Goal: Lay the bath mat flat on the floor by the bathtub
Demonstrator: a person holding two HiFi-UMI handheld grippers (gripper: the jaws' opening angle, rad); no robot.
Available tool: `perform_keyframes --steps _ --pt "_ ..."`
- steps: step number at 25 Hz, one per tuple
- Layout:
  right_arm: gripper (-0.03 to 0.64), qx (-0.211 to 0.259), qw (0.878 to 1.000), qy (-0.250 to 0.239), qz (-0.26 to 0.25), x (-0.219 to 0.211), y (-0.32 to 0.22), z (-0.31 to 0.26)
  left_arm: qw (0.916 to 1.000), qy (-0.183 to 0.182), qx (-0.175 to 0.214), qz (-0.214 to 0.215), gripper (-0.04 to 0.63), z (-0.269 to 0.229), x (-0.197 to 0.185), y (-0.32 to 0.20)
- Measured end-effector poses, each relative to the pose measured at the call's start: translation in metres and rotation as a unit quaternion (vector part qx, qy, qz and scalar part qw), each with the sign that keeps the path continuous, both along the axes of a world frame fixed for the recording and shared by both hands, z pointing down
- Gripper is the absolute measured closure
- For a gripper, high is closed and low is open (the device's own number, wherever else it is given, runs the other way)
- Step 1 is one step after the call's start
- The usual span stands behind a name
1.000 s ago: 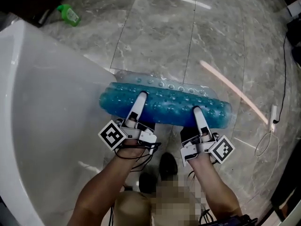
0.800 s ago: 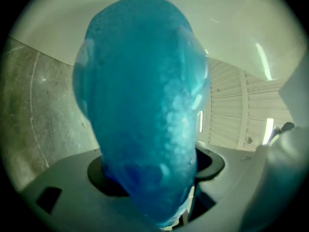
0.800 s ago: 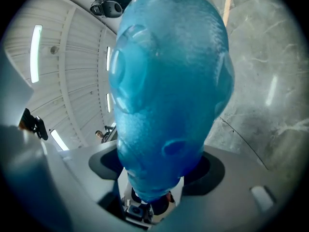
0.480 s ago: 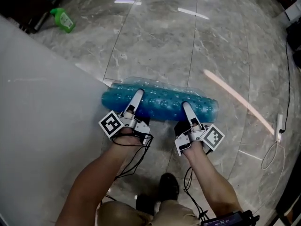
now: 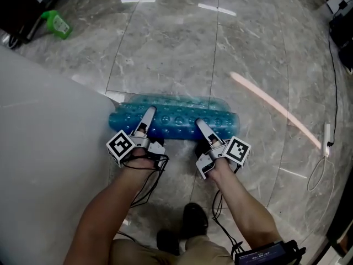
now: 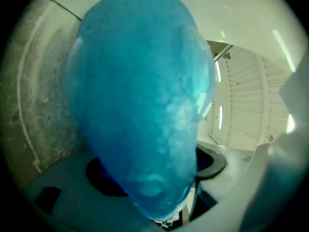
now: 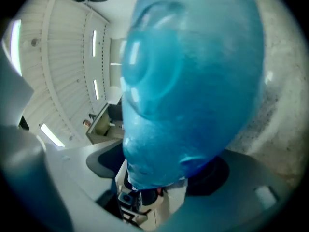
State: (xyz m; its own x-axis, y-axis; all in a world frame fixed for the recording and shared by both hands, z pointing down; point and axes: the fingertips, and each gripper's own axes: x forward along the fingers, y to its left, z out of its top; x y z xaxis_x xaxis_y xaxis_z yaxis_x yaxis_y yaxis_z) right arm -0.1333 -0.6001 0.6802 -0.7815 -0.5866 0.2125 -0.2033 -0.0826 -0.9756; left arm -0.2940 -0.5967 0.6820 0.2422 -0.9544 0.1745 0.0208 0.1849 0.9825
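Beside white bathtub [image 5: 38, 142], on marble floor [image 5: 182, 43]: one blue bath mat [image 5: 171, 115], bunched in long roll, not flat. Two grippers. Left gripper [image 5: 148, 115]: jaws wide, just been opening, gripping mat. Right gripper [image 5: 202, 127]: clamped on mat. One green bottle [image 5: 55, 24] well apart.

Grey veined marble tiles [image 5: 248, 48] are covering the floor, with thin grout lines running across them. Strip-light reflections [image 5: 217, 9] are gleaming at the far edge, and a pale pink streak [image 5: 270, 106] is slanting across the right. The white bathtub [image 5: 44, 148] is filling the left side. A green bottle [image 5: 55, 25] is lying beyond it near dark furniture [image 5: 14, 7]. A white cable [image 5: 326, 142] is trailing at the right. Overhead, a white slatted ceiling [image 7: 63, 57] is carrying lit strips.
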Motion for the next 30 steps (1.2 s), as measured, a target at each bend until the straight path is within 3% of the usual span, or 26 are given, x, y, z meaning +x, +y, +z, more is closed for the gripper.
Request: perform_keyframes --steps 3,6,8,9,10,12,13,14,16,18,19,22,25,27,28,29,30 --pt "0.180 -0.036 0.997 0.025 -0.067 -0.007 0.021 0.001 0.9994 -0.013 -0.029 0.014 0.236 0.008 -0.001 0.003" --pt "0.166 -0.080 0.984 0.025 -0.159 -0.016 0.067 -0.007 0.9993 -0.017 -0.028 0.016 0.241 0.007 0.000 0.002" --pt "0.257 -0.047 0.976 0.056 -0.207 -0.024 0.092 -0.025 0.9993 -0.018 -0.028 0.018 0.241 0.008 0.001 0.003" --pt "0.302 0.012 0.971 0.104 -0.214 -0.026 0.089 -0.037 0.9993 -0.018 -0.025 0.019 0.241 0.007 0.001 0.002" --pt "0.348 0.093 0.958 0.168 -0.212 -0.028 0.078 -0.049 0.9993 -0.019 -0.025 0.018 0.241 0.008 0.001 0.002" --pt "0.408 0.241 0.905 0.289 -0.201 -0.036 0.046 -0.070 0.9992 -0.022 -0.026 0.019 0.238 0.009 0.000 0.001" --pt "0.417 0.282 0.876 0.333 -0.206 -0.043 0.034 -0.072 0.9991 -0.024 -0.027 0.020 0.236 0.009 0.000 0.001" --pt "0.423 0.297 0.854 0.366 -0.221 -0.050 0.026 -0.067 0.9990 -0.026 -0.029 0.024 0.233 0.009 0.001 0.002" --pt "0.432 0.290 0.821 0.419 -0.259 -0.058 0.022 -0.046 0.9981 -0.028 -0.035 0.041 0.222 0.010 0.004 0.006" --pt "0.483 0.291 0.800 0.449 -0.273 -0.057 0.021 -0.036 0.9954 -0.031 -0.038 0.082 0.222 0.011 0.010 0.010" --pt "0.483 0.290 0.798 0.452 -0.275 -0.056 0.020 -0.035 0.9923 -0.035 -0.036 0.113 0.222 0.010 0.014 0.012" --pt "0.485 0.288 0.801 0.446 -0.278 -0.059 0.020 -0.034 0.9715 -0.070 -0.033 0.224 0.215 0.009 0.028 0.024" --pt "0.486 0.282 0.805 0.439 -0.281 -0.060 0.021 -0.029 0.9297 -0.086 -0.045 0.355 0.223 0.011 0.049 0.053" --pt "0.517 0.279 0.810 0.436 -0.277 -0.057 0.023 -0.028 0.9062 -0.084 -0.039 0.413 0.314 0.004 0.062 0.078" --pt "0.527 0.281 0.809 0.437 -0.275 -0.055 0.026 -0.028 0.9009 -0.084 -0.024 0.425 0.504 -0.005 0.068 0.086" --pt "0.529 0.285 0.806 0.440 -0.274 -0.054 0.029 -0.029 0.8984 -0.084 0.002 0.431 0.592 -0.018 0.073 0.092" --pt "0.531 0.288 0.803 0.444 -0.273 -0.054 0.032 -0.030 0.8958 -0.085 0.039 0.434 0.592 -0.036 0.079 0.094"
